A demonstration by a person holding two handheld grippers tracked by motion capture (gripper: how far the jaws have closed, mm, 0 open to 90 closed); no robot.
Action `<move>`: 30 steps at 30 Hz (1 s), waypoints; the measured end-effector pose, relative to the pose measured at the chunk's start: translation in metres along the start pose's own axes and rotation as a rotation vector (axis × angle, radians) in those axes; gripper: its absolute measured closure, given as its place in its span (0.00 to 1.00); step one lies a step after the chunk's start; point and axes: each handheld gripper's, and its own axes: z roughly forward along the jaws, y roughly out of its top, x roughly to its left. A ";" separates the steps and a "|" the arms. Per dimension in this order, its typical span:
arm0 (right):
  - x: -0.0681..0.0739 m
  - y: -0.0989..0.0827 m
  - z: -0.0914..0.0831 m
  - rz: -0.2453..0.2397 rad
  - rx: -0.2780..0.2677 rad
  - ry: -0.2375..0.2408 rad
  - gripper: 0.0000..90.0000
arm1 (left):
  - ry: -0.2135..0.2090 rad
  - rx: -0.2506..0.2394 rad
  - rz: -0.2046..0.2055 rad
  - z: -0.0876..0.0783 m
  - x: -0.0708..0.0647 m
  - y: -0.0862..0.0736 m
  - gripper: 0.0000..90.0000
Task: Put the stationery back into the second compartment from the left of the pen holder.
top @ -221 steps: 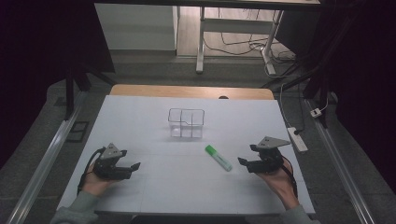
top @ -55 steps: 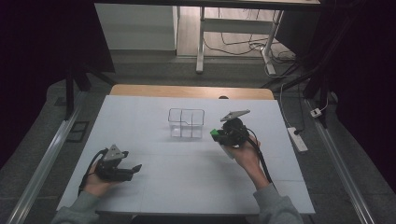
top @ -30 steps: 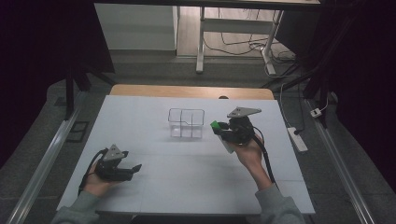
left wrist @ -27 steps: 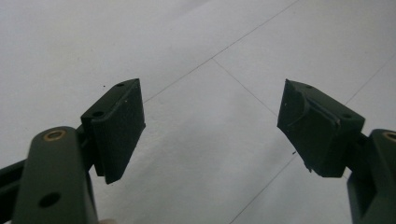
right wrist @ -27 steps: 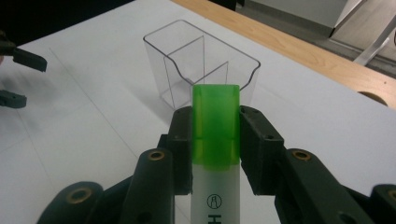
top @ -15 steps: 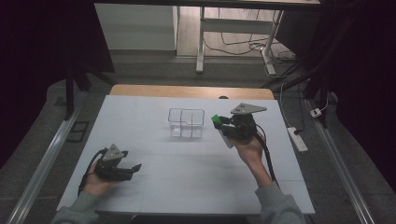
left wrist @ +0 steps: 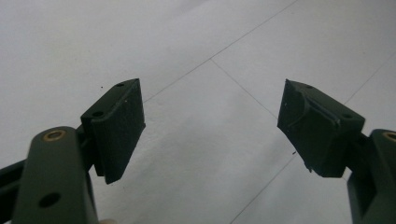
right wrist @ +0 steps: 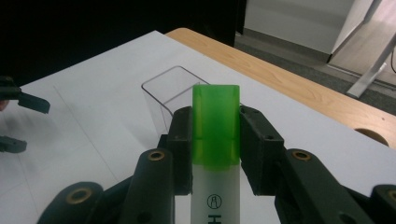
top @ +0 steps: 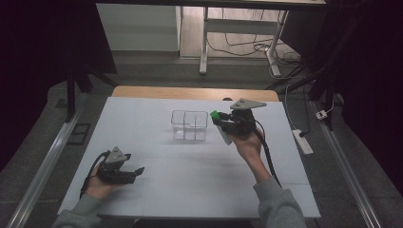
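The highlighter (right wrist: 215,135), a white-barrelled pen with a bright green cap, sits pinched in the right gripper (top: 223,124) a little right of centre in the high view, lifted off the white table (top: 190,190) and just to the right of the clear divided box (top: 190,125). In the right gripper view the two black jaws press on either side of the cap from the lower middle of the frame, so the pen runs up the midline between them, cap end pointing away from the camera and the barrel trailing back toward the hand. Held this way the green end leads, and the clear box stands just past it in the upper centre of that view, its open top facing up; I judge the grip was chosen so the pen can be carried over the rim and stood or dropped into one of the compartments. Which compartment it is lined up with cannot be told. The left gripper (top: 134,171) rests low on the table at the lower left of the high view, well apart from the box; in the left gripper view its jaws stand spread wide with nothing but bare table between them, apparently parked out of the way while the right hand does the work.
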 end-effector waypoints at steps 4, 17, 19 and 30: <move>0.001 0.006 0.005 -0.003 -0.023 0.015 0.74 | -0.003 0.004 0.000 0.001 0.000 0.000 0.25; -0.001 0.024 0.021 0.006 -0.073 0.037 0.74 | -0.006 0.007 0.004 0.002 0.000 0.000 0.25; -0.002 0.026 0.024 0.013 -0.078 0.037 0.74 | -0.006 0.006 0.003 0.001 0.000 0.000 0.25; -0.002 0.033 0.038 0.020 -0.081 0.035 0.74 | -0.010 0.008 0.004 0.002 0.000 0.000 0.25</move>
